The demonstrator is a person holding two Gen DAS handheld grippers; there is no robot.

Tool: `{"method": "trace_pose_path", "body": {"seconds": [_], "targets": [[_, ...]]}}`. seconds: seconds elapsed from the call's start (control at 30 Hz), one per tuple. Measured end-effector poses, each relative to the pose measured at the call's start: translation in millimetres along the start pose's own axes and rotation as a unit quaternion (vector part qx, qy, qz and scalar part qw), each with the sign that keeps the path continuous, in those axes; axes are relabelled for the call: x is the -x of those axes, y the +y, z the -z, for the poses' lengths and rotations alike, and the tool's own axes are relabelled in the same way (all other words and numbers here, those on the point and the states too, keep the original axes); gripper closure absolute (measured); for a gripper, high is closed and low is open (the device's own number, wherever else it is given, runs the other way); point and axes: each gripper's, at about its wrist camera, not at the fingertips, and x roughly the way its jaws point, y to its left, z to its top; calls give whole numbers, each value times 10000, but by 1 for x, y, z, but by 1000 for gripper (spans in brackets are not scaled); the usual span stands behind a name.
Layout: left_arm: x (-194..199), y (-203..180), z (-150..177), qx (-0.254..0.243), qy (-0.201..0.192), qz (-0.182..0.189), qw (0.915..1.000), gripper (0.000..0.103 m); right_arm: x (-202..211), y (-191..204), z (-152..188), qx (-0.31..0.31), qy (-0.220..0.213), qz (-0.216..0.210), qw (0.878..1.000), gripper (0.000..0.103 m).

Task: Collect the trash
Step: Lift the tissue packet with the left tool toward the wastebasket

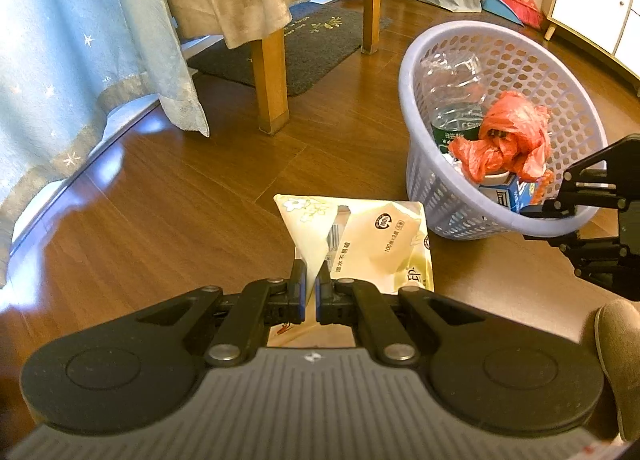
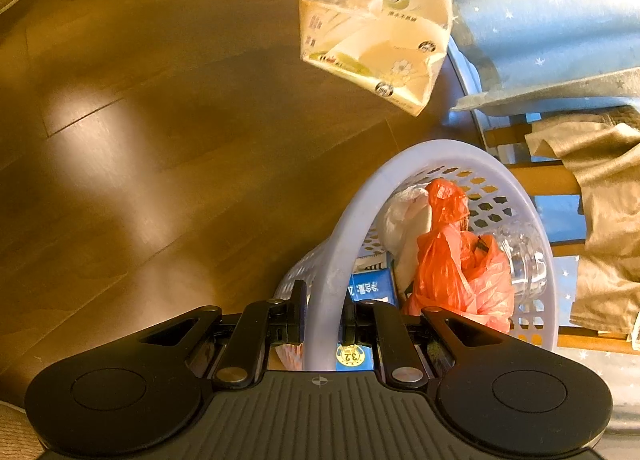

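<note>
Left gripper (image 1: 311,284) is pinching a fold of the tissue pack (image 1: 360,236), jaws fully closed, hanging it clear of the floor left of the basket (image 1: 424,188). Right gripper (image 2: 323,312) is clamping the basket's rim, tilting it. Carrying the pack above the rim before releasing is looking safest.

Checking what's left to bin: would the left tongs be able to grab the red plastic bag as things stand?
Probably not: the left tongs are shut on the tissue packet, which they would have to drop first. The red plastic bag lies uncovered in the basket.

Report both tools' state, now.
Left tool: shut on the tissue pack, lifted off the floor.
Right tool: shut on the basket rim.
</note>
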Motion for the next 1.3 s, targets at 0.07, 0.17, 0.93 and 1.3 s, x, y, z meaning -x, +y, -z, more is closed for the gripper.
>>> {"method": "trace_pose_path", "body": {"seconds": [0.07,0.17,0.93,1.3], "targets": [[8,0,-4,-44,-13,-4,10000,101,1,0,0,-30,-19,-19,10000,93],[19,0,-11,-110,-66,4,9999,101,6,0,-1,-114,-77,-78,9999,93],[84,-14,-40,-584,85,268,9979,101,60,20,-17,-453,-841,-1028,9901,93],[102,-38,-63,-602,-18,602,9964,101,64,13,-13,-653,-919,-1127,9872,93]]}}
